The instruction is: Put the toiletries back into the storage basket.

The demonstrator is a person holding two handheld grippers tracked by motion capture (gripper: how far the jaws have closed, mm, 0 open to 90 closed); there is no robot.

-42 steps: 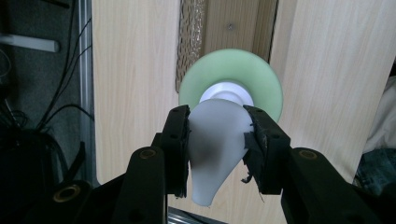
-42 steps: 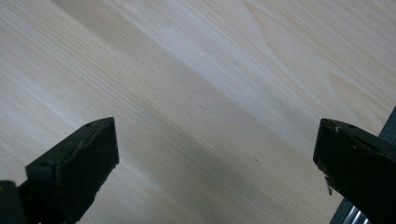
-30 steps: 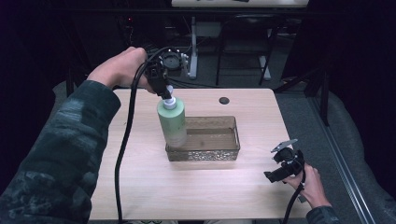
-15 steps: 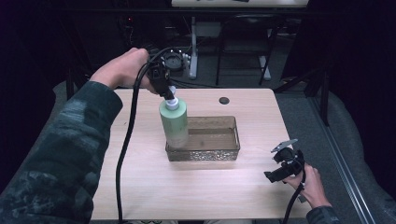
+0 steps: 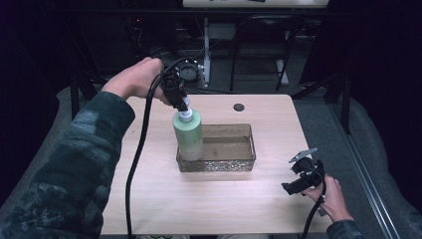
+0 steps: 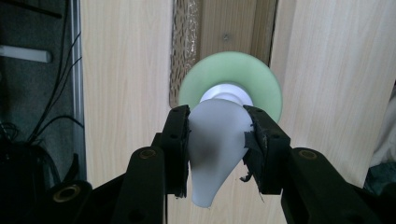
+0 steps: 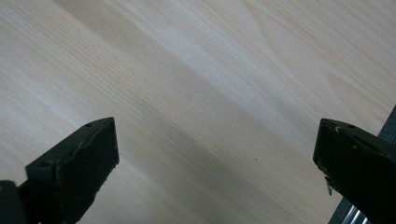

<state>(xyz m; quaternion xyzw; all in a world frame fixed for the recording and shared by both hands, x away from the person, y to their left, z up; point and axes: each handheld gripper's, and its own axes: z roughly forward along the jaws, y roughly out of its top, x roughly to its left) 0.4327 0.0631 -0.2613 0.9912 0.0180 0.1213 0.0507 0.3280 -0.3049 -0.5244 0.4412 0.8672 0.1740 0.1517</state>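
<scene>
A pale green bottle (image 5: 188, 135) with a white pump top stands upright at the left end of a clear, textured tray (image 5: 249, 145) in the middle of the wooden table. My left gripper (image 5: 181, 102) points down from above and is shut on the white pump head (image 6: 217, 140). In the left gripper view the bottle's green shoulder (image 6: 264, 84) hangs over the tray's end wall (image 6: 184, 42). Whether the bottle rests on the tray floor I cannot tell. My right gripper (image 5: 294, 175) is held low near the table's right front corner. Its jaws stand open over bare wood (image 7: 217, 128).
A small black round grommet (image 5: 239, 107) sits in the tabletop behind the tray. The left gripper's black cable (image 5: 137, 164) hangs across the table's left side. Dark floor, table legs and cables lie beyond the far edge.
The left gripper has carried the bottle slightly right and down, closer into the tray's left end. The right gripper has stayed where it was.
</scene>
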